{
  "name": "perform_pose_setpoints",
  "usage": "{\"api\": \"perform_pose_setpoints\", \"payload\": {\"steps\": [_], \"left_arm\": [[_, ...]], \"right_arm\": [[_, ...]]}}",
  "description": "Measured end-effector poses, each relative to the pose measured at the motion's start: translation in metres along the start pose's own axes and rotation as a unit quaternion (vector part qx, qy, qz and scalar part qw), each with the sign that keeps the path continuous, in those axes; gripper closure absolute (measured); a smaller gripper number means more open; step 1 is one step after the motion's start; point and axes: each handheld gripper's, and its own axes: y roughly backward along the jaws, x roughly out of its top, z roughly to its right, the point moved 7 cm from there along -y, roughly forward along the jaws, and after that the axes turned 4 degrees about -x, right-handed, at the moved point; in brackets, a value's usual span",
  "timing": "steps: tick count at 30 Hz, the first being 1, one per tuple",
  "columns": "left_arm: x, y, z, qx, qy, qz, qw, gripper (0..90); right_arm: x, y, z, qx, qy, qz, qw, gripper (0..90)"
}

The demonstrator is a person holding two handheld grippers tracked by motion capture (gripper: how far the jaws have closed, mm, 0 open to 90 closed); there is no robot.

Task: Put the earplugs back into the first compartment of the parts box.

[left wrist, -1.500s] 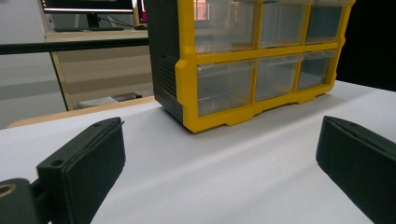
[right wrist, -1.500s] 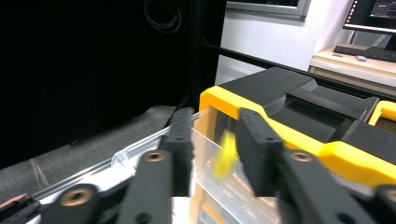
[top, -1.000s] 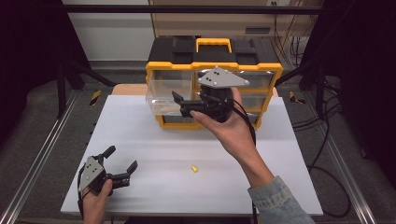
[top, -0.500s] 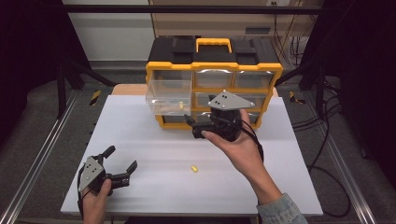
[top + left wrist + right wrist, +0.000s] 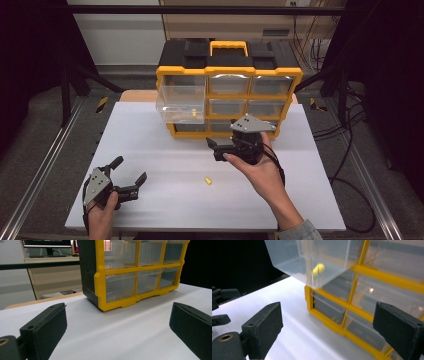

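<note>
A yellow and black drawer cabinet (image 5: 230,75) stands at the back of the white table (image 5: 165,210). Its left middle clear drawer (image 5: 181,104) is pulled out, with a small yellow piece (image 5: 192,113) inside. In the right gripper view the drawer (image 5: 312,260) and that piece (image 5: 318,268) are close above. Another small yellow piece (image 5: 208,181) lies on the table. My right gripper (image 5: 216,150) hovers open and empty in front of the cabinet, above that loose piece. My left gripper (image 5: 129,171) rests open and empty near the front left corner, facing the cabinet (image 5: 135,272).
The cabinet's other clear drawers (image 5: 227,106) are closed. Metal rails (image 5: 45,165) run along both table sides, and cables (image 5: 345,150) trail at the right. White table surface lies between the grippers. In the right gripper view the left gripper (image 5: 219,305) shows far off.
My right gripper has drawn back from the open drawer toward the person, moving lower and slightly right. The left gripper has stayed still.
</note>
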Motion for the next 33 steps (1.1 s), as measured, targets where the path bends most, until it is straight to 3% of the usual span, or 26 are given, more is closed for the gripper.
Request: {"api": "perform_pose_setpoints", "payload": {"steps": [19, 33], "left_arm": [[0.000, -0.001, 0.000, -0.001, -0.002, 0.000, 1.0000, 0.9], [0.002, 0.000, 0.001, -0.002, -0.003, 0.003, 1.0000, 0.9]], "right_arm": [[-0.079, -0.007, -0.002, 0.005, -0.026, -0.073, 0.9969, 11.3], [-0.119, -0.025, -0.025, 0.024, -0.028, -0.128, 0.9911, 12.5]]}}
